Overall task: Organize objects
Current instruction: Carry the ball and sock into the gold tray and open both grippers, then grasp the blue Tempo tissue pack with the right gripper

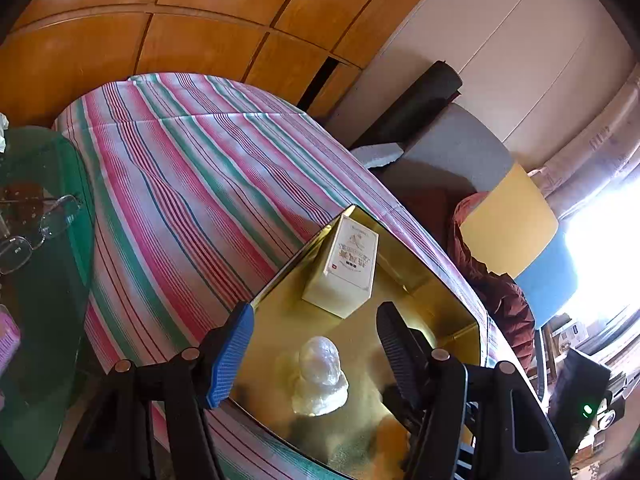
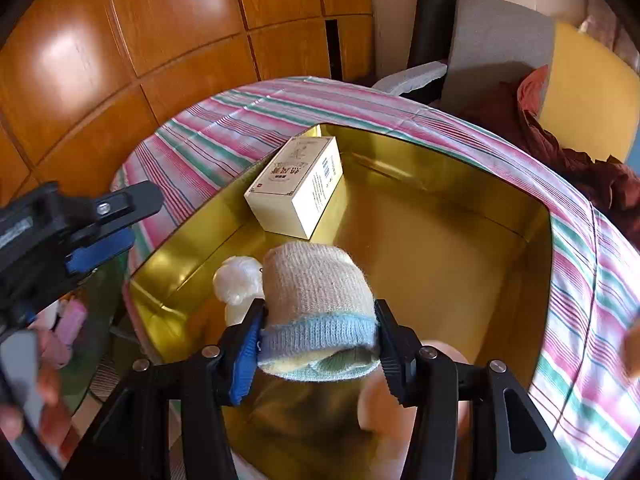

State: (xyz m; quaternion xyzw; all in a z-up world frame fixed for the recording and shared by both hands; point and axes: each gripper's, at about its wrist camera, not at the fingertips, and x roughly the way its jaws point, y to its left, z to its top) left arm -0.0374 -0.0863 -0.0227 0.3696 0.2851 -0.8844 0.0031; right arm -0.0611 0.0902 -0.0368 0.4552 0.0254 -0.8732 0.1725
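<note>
The right tool (image 2: 318, 338) clenches a rolled sock (image 2: 316, 308) above the gold tray (image 2: 440, 248); the left tool (image 1: 314, 354) hangs released.

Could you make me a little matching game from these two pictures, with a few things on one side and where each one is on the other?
Things:
1. rolled beige and blue knitted sock
2. cream cardboard box with printed writing
3. white wrapped lump
4. wire-framed eyeglasses

Places:
A. on the green glass table
B. clamped in the right gripper
C. on the floor of the shiny gold tin tray, below the open left gripper
D. in the tray's far corner

Pairs: 1-B, 2-D, 3-C, 4-A
</note>
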